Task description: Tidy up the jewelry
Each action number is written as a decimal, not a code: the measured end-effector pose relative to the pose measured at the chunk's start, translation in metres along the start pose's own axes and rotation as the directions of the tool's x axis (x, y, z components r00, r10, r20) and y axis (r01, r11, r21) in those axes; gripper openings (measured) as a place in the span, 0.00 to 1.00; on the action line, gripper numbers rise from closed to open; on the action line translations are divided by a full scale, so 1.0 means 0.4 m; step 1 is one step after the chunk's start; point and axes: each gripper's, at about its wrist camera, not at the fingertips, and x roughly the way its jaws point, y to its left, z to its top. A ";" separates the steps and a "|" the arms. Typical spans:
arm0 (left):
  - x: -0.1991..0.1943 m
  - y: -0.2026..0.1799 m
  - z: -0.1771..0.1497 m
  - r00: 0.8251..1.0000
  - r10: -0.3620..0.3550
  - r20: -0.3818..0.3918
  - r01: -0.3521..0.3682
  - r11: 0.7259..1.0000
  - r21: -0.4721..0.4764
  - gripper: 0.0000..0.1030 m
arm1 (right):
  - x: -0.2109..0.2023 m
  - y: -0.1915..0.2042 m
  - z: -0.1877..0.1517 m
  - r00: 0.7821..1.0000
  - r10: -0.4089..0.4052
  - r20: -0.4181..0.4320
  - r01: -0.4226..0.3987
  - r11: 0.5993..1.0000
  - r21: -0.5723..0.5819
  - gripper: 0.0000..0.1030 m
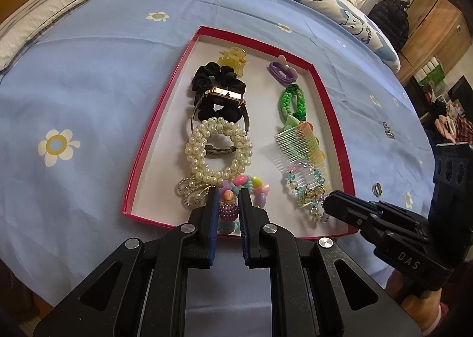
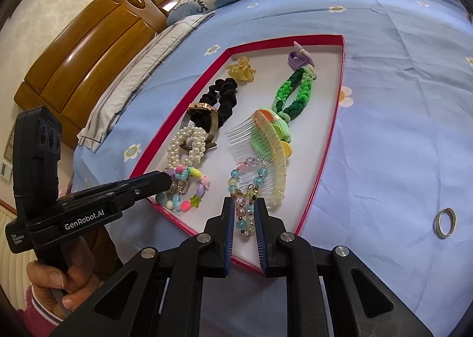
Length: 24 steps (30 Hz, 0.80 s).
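Both claws down in the red tray (image 1: 153, 142): left claw (image 1: 227, 192) partly open astride the candy-bead bracelet (image 1: 251, 186), right claw (image 2: 243, 204) likewise around the glass-bead bracelet (image 2: 245, 171); ring (image 2: 445, 222) lies out on the bed, probably my next pickup.

Your left wrist camera looks down along its fingers, close over the tray's (image 1: 165, 94) near edge; your right wrist camera faces the same tray (image 2: 331, 136) from its right corner. Both views share it
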 end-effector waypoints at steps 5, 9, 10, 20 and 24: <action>-0.011 0.002 -0.002 1.000 0.002 0.007 -0.002 1.000 -0.006 0.14 | -0.029 0.000 0.004 0.999 0.006 0.039 -0.006 1.000 0.004 0.43; -0.025 0.003 -0.004 1.000 0.013 0.025 -0.013 1.000 -0.008 0.29 | -0.066 -0.003 0.010 0.996 0.013 0.085 -0.014 1.000 0.010 0.46; -0.027 0.004 -0.005 1.000 0.011 0.024 -0.011 1.000 -0.011 0.29 | -0.072 -0.003 0.011 0.996 0.016 0.092 -0.017 1.000 0.013 0.47; -0.076 -0.003 -0.021 0.998 0.022 0.061 -0.021 1.000 -0.017 0.59 | -0.125 -0.010 0.006 0.986 0.045 0.158 -0.053 0.998 0.046 0.63; -0.104 0.004 -0.037 0.996 0.023 0.086 -0.020 0.999 -0.038 0.76 | -0.142 -0.031 -0.006 0.982 0.068 0.178 -0.086 0.992 0.096 0.70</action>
